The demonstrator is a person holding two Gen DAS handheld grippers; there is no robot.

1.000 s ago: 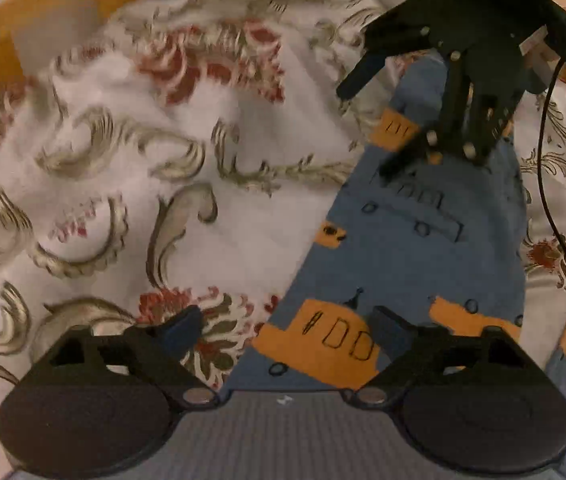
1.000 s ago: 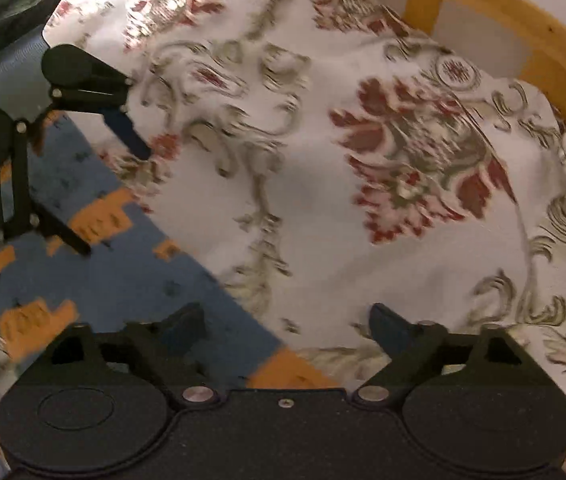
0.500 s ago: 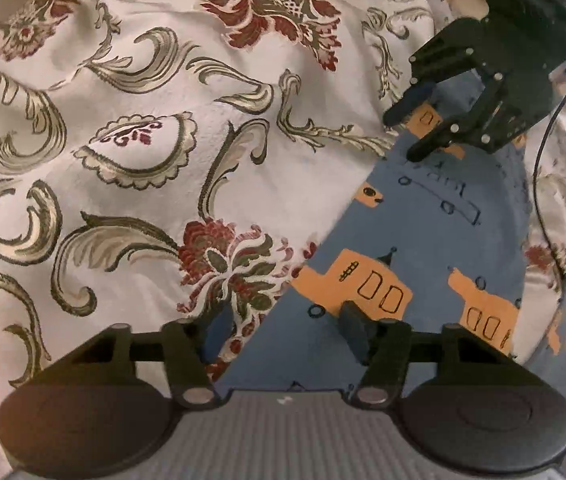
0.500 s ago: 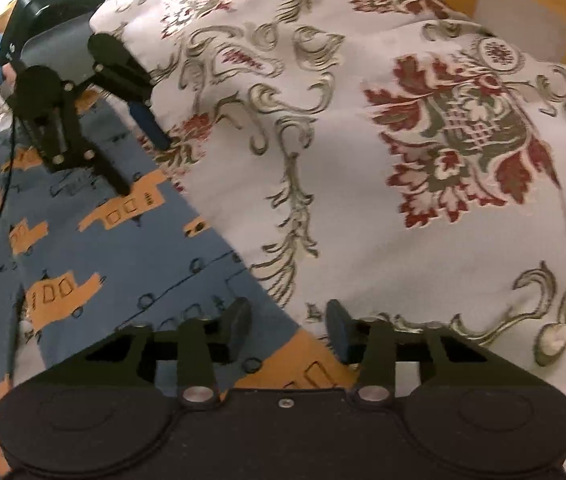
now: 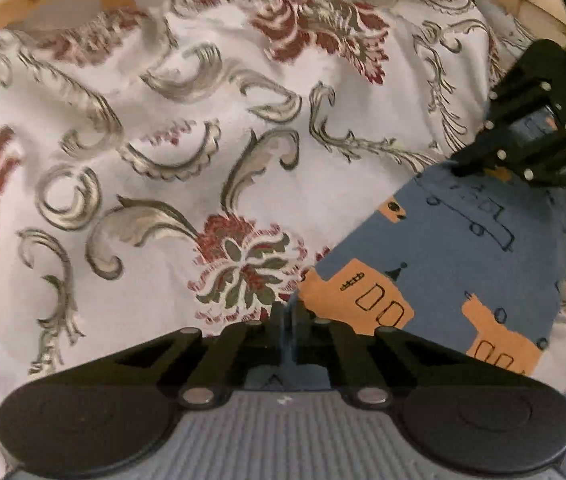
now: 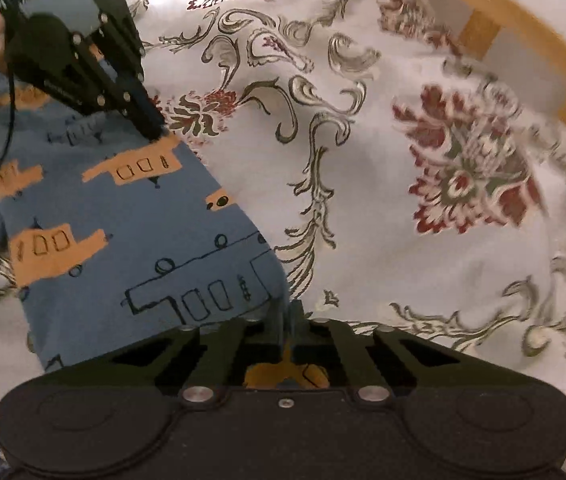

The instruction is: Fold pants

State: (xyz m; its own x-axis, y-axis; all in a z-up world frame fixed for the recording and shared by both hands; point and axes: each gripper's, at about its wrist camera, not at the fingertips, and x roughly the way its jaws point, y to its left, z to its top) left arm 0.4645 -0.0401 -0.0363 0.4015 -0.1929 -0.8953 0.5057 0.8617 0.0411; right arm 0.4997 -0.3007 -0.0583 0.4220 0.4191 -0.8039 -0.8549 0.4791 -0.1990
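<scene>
The blue pants (image 5: pixel 463 248), printed with orange and outlined vehicles, lie flat on a white bedspread (image 5: pixel 187 128) patterned with red flowers and grey scrolls. A straight hem edge runs between the two grippers, and the leg stretches back from it, away from the wooden bed frame (image 6: pixel 523 40). The left gripper (image 5: pixel 285 312) has its fingers pressed together on one corner of that edge. The right gripper (image 6: pixel 287 316) is likewise clamped on the other corner, with orange-printed cloth showing between its arms.
</scene>
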